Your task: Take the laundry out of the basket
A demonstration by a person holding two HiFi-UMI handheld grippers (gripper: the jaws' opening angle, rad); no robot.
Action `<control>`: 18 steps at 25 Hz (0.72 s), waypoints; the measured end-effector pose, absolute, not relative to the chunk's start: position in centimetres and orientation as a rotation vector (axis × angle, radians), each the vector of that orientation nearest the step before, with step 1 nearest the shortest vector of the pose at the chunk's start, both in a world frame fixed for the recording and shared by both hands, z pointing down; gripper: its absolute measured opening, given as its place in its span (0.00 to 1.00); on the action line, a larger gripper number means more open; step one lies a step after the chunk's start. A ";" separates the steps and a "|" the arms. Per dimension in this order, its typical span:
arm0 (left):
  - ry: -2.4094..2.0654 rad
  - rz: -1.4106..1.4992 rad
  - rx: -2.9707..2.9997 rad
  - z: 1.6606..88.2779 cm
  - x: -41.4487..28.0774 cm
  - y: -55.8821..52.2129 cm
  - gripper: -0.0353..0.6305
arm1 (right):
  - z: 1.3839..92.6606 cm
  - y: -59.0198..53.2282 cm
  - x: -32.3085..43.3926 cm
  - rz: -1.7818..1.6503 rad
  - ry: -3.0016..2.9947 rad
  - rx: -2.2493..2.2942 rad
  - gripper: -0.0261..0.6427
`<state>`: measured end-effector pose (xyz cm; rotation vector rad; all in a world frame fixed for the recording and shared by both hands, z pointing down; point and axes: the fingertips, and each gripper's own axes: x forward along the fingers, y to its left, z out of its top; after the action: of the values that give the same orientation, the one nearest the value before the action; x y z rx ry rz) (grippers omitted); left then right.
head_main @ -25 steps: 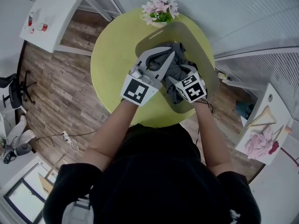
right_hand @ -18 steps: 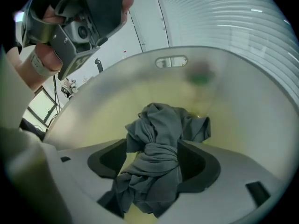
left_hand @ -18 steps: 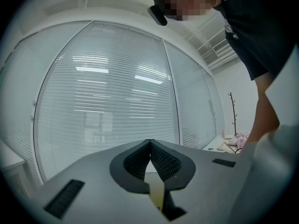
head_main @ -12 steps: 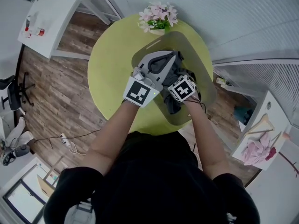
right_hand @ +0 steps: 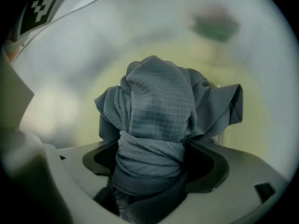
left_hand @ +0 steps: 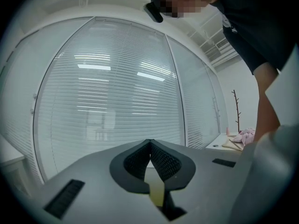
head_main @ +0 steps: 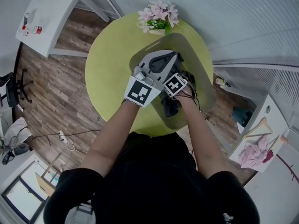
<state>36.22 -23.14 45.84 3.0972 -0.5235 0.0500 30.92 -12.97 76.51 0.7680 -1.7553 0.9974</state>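
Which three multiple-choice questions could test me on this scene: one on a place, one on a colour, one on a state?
1. Where does the flower pot stand? A. on the floor B. on the round table C. on the white desk
2. What colour is the laundry in the basket? A. grey B. red C. white
3. How do the left claw's jaws stand? A. wide apart B. shut on cloth C. shut, empty
1 B: it stands at the table's edge. 2 A: the laundry looks grey. 3 C: its jaws meet with nothing between.
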 end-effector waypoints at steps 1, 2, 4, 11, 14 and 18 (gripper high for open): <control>-0.531 0.045 3.091 45.8 36.3 -23.2 0.07 | 76.7 -13.0 30.8 1.000 -1.753 0.758 0.66; -0.537 0.041 3.086 45.8 36.2 -23.3 0.07 | 76.9 -12.9 30.7 1.004 -1.747 0.742 0.67; -0.547 0.042 3.079 45.8 36.1 -23.4 0.07 | 77.3 -12.6 30.3 1.000 -1.732 0.719 0.68; -0.585 0.065 3.079 46.0 35.7 -24.1 0.07 | 79.3 -12.2 29.6 0.985 -1.679 0.695 0.71; -0.600 0.041 3.067 45.6 35.2 -23.8 0.07 | 79.8 -11.7 29.1 0.963 -1.683 0.688 0.71; -0.647 0.046 3.023 44.9 34.2 -24.0 0.07 | 79.6 -12.1 29.0 0.945 -1.700 0.663 0.71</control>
<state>34.16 -23.96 44.92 3.0228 -0.6475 0.0455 28.99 -12.12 79.59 0.6628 -1.6998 0.9451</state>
